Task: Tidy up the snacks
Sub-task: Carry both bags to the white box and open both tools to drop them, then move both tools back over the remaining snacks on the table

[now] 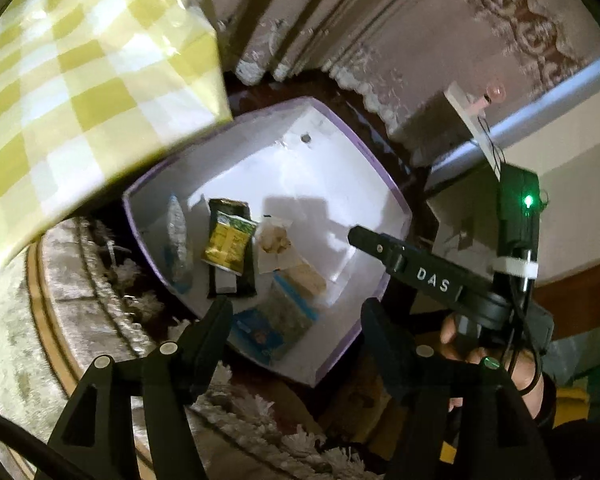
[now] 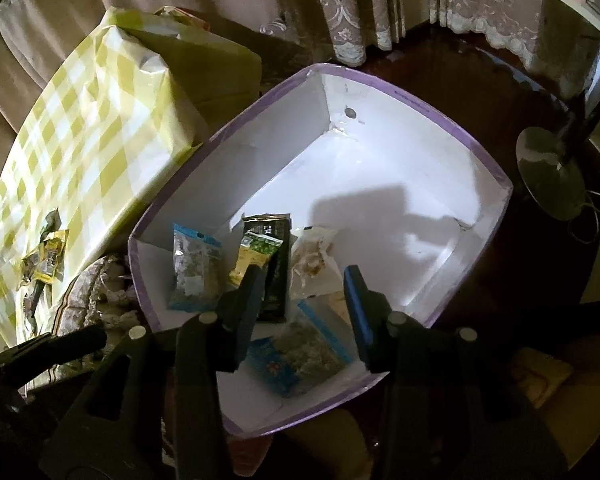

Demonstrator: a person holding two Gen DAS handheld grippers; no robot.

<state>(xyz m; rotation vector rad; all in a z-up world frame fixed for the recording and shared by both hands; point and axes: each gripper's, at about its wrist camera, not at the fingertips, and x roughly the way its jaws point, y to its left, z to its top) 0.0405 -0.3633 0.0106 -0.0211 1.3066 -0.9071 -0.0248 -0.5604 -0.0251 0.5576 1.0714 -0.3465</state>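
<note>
A white box with a purple rim (image 1: 380,168) (image 2: 452,120) stands on a dark floor and holds several snack packets. Among them are a yellow-green packet (image 1: 228,246) (image 2: 256,254) on a dark bar, a clear blue-edged bag (image 1: 178,244) (image 2: 194,268), a pale pastry packet (image 1: 274,244) (image 2: 312,260) and a blue bag (image 1: 276,320) (image 2: 300,352). My left gripper (image 1: 296,316) is open and empty above the box's near edge. My right gripper (image 2: 304,292) is open and empty over the packets; it also shows in the left wrist view (image 1: 404,260). More yellow packets (image 2: 46,262) lie on the checked cloth.
A table with a yellow-and-white checked cloth (image 1: 80,80) (image 2: 88,148) stands left of the box. A patterned rug (image 1: 60,300) lies below it. Lace curtains (image 2: 356,12) hang behind. A round lamp base (image 2: 550,172) stands right of the box.
</note>
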